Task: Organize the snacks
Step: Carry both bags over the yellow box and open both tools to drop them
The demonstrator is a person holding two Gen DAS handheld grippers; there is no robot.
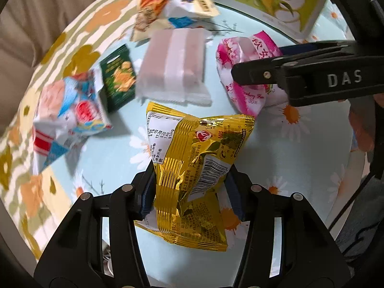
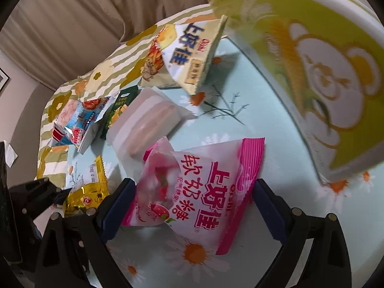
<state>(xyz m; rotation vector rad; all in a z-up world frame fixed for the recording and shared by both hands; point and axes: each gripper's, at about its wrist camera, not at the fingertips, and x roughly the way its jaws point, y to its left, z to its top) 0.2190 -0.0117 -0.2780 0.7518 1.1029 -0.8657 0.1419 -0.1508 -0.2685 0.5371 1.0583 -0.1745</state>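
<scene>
Gold foil is what the left gripper (image 1: 189, 189) has between its pads right now, clamped tight on the waist of the gold packet (image 1: 192, 163) so the wrapper puckers at the pinch. By the look of it the bag hangs just clear of the daisy-print tablecloth (image 1: 300, 144), barcode facing the camera. To carry it well I'd keep that squeeze steady and travel smoothly; a puffy foil bag held by a crease could slide out if it swings.

Moving right, the pink packet (image 2: 199, 187) lies flat on the cloth, white with a bright pink sealed edge and red lettering, a strawberry printed near the bottom. The right gripper (image 2: 194, 206) stands astride it with its jaws apart, a blue pad on either side, neither one pressing the wrapper. The good move here is to settle lower so both pads meet the body of the bag, not the thin seal, then close gently since it looks soft and air-filled.

Furthest right sits the green box (image 2: 324, 84) with its bear picture, white rim up, very likely where these snacks belong. Behind the action wait a pale clear-wrapped pack (image 1: 172, 60), a dark green packet (image 1: 117, 76) and a cheese snack bag (image 2: 184, 55), all untouched.
</scene>
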